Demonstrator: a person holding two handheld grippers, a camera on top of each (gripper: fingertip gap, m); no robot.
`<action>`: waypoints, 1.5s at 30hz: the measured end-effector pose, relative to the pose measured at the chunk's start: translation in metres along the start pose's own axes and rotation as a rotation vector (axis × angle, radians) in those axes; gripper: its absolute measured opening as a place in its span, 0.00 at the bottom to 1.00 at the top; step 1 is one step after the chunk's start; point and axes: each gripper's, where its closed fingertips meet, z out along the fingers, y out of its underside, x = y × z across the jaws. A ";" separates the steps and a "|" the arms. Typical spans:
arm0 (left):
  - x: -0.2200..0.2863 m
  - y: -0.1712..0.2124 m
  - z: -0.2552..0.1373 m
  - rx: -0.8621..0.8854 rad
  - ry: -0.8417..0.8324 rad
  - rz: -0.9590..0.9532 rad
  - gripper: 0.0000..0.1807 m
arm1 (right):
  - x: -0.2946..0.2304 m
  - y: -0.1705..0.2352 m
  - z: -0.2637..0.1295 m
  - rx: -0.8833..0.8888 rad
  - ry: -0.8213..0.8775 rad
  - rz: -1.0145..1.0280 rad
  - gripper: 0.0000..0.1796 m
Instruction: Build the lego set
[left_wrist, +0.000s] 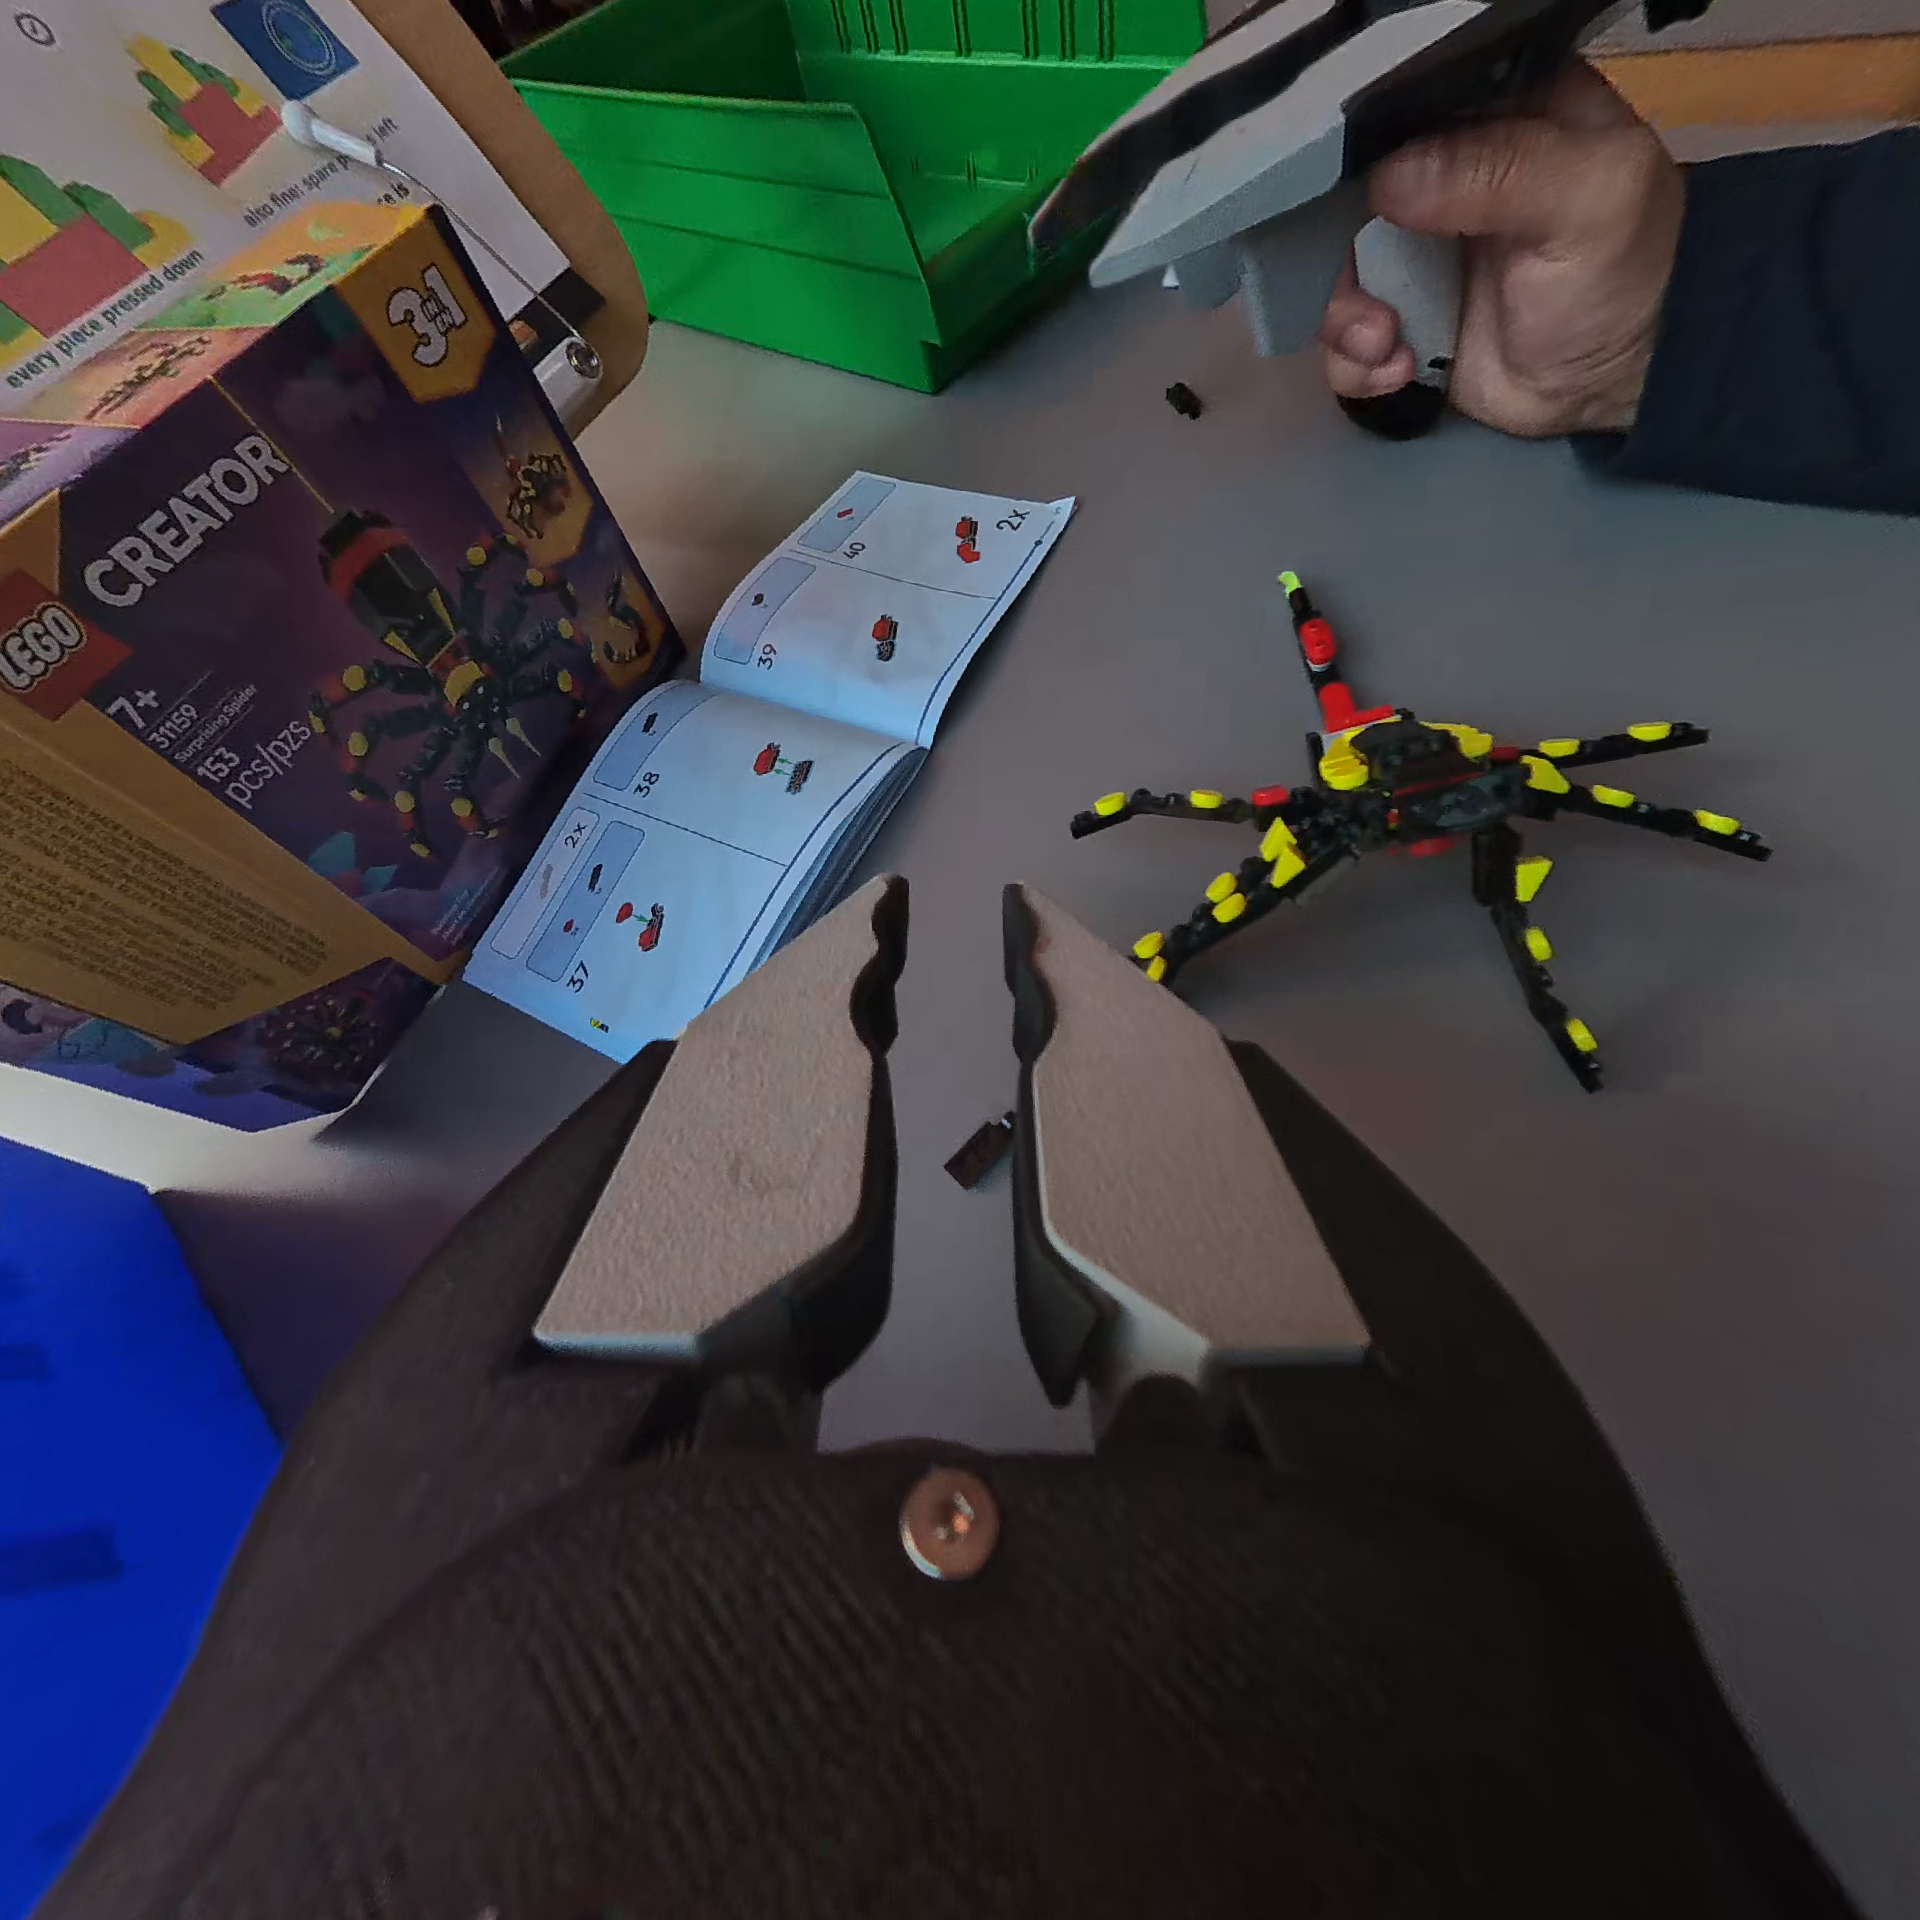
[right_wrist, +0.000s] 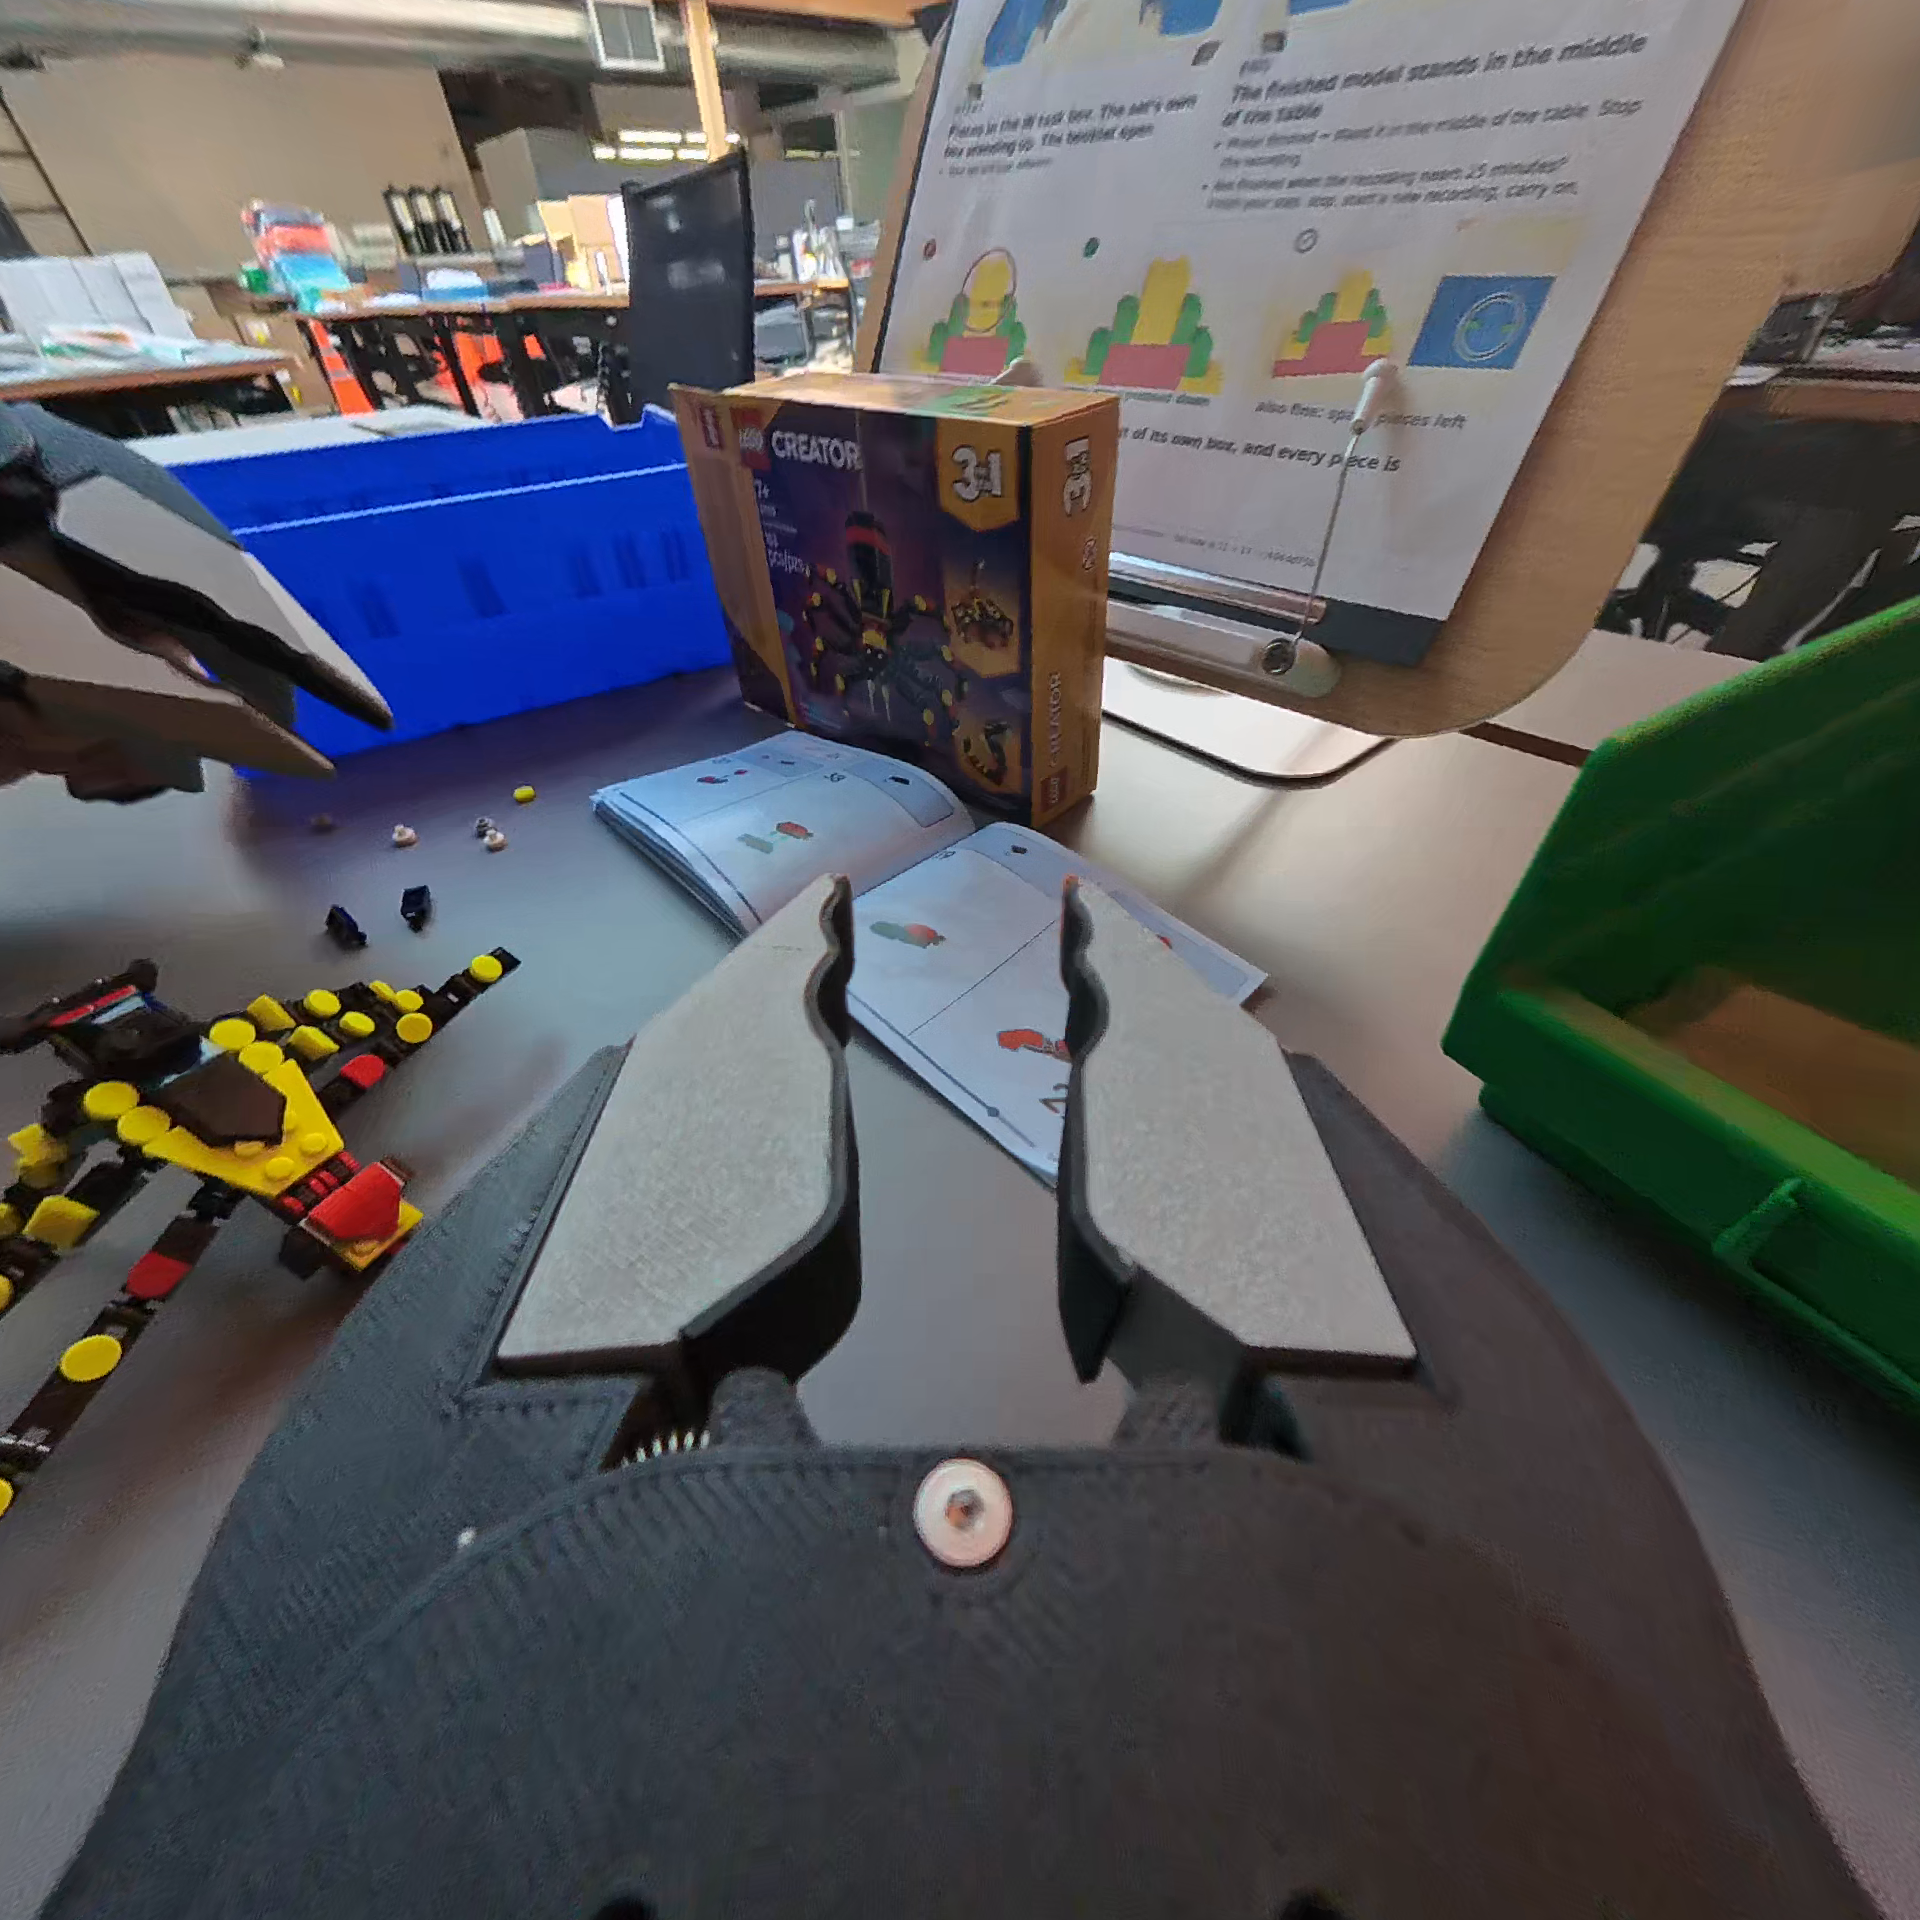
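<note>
A black and yellow lego spider model (left_wrist: 1423, 800) with a red tail stands on the grey table (left_wrist: 1351, 1195), right of my left gripper (left_wrist: 954, 894); it also shows at the left of the right wrist view (right_wrist: 218, 1122). My left gripper is open and empty above the table, with a small dark piece (left_wrist: 982, 1148) lying below between its fingers. My right gripper (right_wrist: 956, 894) is open and empty over the open instruction booklet (right_wrist: 790, 821). The booklet also shows in the left wrist view (left_wrist: 790, 727). The right gripper appears far off at the top of the left wrist view (left_wrist: 1195, 229), held by a hand.
The set's box (left_wrist: 291, 644) stands left of the booklet. A green bin (left_wrist: 790, 197) is behind, a blue bin (right_wrist: 457, 561) to the left. A wooden stand with a printed sheet (right_wrist: 1299, 270) rises behind the box. Several small loose pieces (right_wrist: 416, 904) lie on the table.
</note>
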 end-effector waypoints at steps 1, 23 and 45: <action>0.000 0.000 0.000 0.009 0.007 -0.002 0.09 | 0.002 -0.001 -0.001 0.009 0.000 0.014 0.21; -0.008 0.013 -0.009 0.003 0.048 -0.015 0.11 | -0.017 0.006 0.013 -0.055 -0.129 0.002 0.24; -0.020 0.024 -0.008 -0.013 0.017 -0.102 0.10 | -0.023 -0.004 0.032 -0.014 -0.216 -0.023 0.22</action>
